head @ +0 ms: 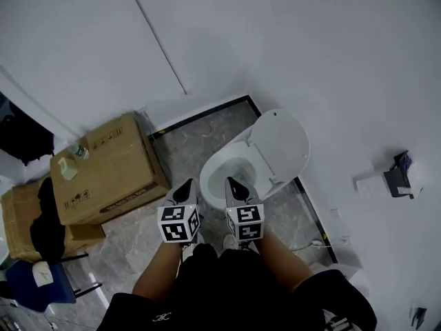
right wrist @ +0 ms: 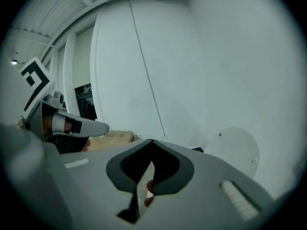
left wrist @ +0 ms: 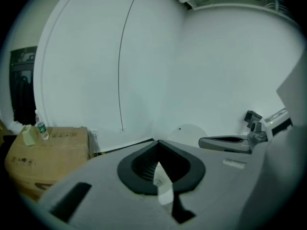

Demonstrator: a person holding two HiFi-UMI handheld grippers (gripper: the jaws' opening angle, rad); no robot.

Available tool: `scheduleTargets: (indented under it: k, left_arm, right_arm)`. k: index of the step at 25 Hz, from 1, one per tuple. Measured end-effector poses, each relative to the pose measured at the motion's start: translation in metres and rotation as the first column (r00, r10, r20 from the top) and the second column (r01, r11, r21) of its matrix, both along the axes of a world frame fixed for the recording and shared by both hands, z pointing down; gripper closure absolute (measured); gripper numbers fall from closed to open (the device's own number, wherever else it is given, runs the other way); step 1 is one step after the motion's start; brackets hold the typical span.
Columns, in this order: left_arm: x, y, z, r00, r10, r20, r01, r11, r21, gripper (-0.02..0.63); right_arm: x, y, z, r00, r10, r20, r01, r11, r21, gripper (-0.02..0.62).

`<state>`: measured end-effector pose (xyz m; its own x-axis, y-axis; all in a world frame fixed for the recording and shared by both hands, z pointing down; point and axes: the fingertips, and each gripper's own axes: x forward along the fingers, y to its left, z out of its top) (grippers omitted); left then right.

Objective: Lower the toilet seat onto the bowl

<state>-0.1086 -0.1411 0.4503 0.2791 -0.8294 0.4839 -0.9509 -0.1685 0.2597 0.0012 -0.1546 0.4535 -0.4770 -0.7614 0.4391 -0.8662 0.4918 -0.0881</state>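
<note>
Floor (head: 182, 150) – grey marbled tile, dark border strip (head: 200, 114) along foot of wall. White toilet (head: 219, 167) stands in corner, near right wall. Large cardboard box (head: 114, 171) on tile to its left, against back wall, narrow gap of bare floor between them. Second cardboard box (head: 19, 216) further left, partly hidden by first. Blue chair (head: 41, 285) at lower left – thin dark legs on tile. Person's pale shoe (head: 230, 242) on floor just before toilet.

Smooth, glossy white toilet seat (head: 279, 143) and bowl (head: 215, 164); matt brown cardboard box (head: 117, 167); polished grey stone-patterned floor tiles (head: 200, 133)
</note>
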Motion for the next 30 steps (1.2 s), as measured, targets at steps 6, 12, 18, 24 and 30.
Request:
scheduleTargets:
  k: [6,12,18,24,30]
  left_arm:
    - [0.017,-0.016,-0.062,0.998,0.050,0.034,-0.054,0.992,0.118,0.597]
    - [0.025,-0.028,-0.105,0.993,0.096,0.074,-0.110,0.973,0.205,0.597]
    - [0.036,-0.037,-0.115,0.985,0.149,0.081,-0.163,0.964,0.209,0.597]
    - [0.038,-0.039,-0.113,0.979,0.196,0.048,-0.201,0.961,0.188,0.597]
    - [0.040,-0.043,-0.114,0.967,0.252,0.026,-0.252,0.949,0.187,0.597]
  right_arm:
    - [0.012,-0.011,-0.065,0.995,0.076,0.068,-0.082,0.991,0.103,0.586]
    - [0.026,-0.024,-0.118,0.986,0.135,0.095,-0.152,0.968,0.199,0.588]
    - [0.030,-0.029,-0.129,0.980,0.167,0.107,-0.186,0.960,0.211,0.588]
    - [0.028,-0.028,-0.128,0.975,0.192,0.113,-0.213,0.954,0.211,0.588]
    - [0.023,-0.030,-0.126,0.971,0.214,0.111,-0.233,0.949,0.210,0.588]
